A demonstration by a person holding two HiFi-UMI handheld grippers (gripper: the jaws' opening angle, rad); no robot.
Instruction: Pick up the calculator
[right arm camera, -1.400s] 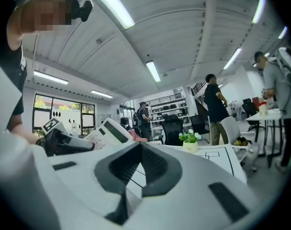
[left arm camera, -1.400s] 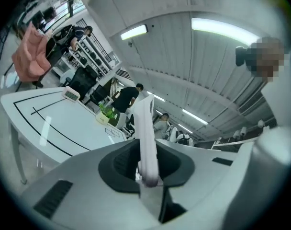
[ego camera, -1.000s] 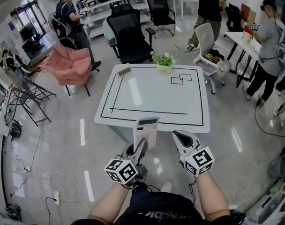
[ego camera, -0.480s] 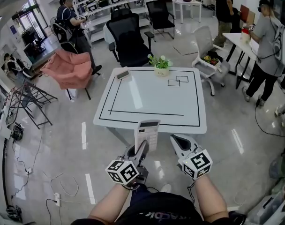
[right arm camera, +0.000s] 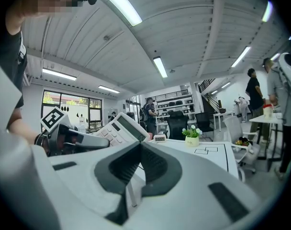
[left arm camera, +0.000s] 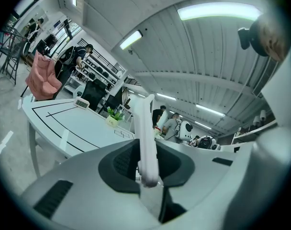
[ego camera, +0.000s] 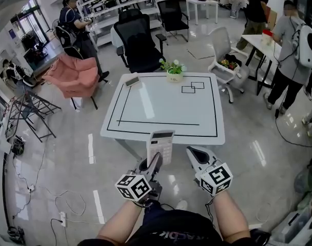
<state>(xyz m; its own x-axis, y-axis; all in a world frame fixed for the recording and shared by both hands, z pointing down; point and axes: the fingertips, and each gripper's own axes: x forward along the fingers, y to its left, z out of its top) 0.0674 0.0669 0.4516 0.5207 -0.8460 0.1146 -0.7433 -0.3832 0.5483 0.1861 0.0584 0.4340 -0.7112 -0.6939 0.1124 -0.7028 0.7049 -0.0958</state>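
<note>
Currently, the left tongs [ego camera: 156,162] are clamped on the lower end of the white rectangular calculator with grey display [ego camera: 160,144]. The calculator stands roughly upright in the air, clear of the white square worktop with black line border [ego camera: 145,104], at the worktop's near edge as seen in the head view. In the left gripper view, the calculator [left arm camera: 144,138] appears edge-on between the two pads, which press on it from both sides. The right tongs [ego camera: 196,152] hang just beside the calculator, to its right and apart from it. Their jaws are closed together and hold nothing. In the right gripper view, the keyed face of the calculator [right arm camera: 117,127] is turned towards the right tongs [right arm camera: 138,153]. A small potted plant with white flowers [ego camera: 173,70] stands on the far edge of the worktop.
</note>
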